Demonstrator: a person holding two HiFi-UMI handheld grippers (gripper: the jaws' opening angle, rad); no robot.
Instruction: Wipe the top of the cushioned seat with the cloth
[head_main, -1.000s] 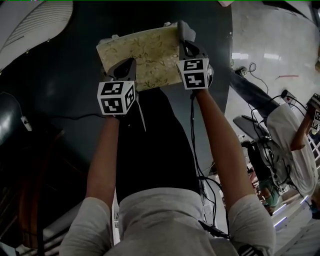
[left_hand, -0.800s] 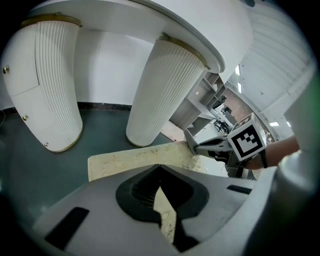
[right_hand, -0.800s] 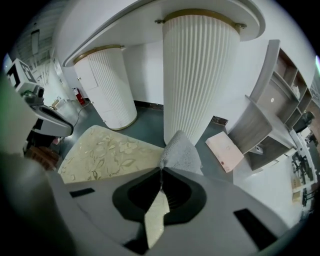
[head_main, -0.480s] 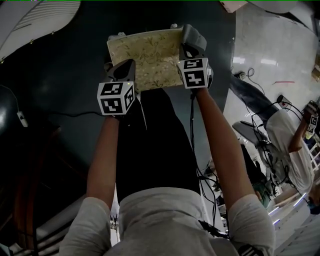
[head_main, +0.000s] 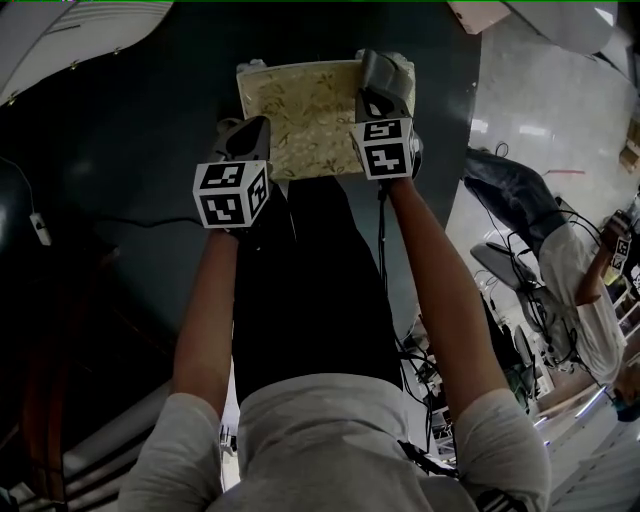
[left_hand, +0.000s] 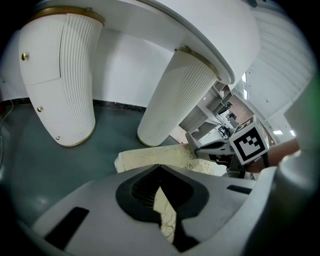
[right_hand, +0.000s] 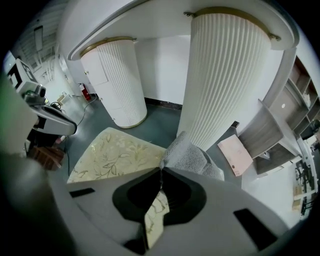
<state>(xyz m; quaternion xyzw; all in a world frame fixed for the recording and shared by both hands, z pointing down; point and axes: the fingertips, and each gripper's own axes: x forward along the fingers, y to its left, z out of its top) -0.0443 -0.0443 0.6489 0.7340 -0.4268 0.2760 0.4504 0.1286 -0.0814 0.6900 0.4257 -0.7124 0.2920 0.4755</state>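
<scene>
Right gripper in my hand has its jaws closed on the grey cloth, which lies at the far right corner of the cushioned seat. Left gripper has its jaws together with nothing between them; it is at the near left corner of the seat, and I cannot tell if it touches. The seat has a yellow leaf pattern and stands on the dark floor, near two white ribbed columns.
</scene>
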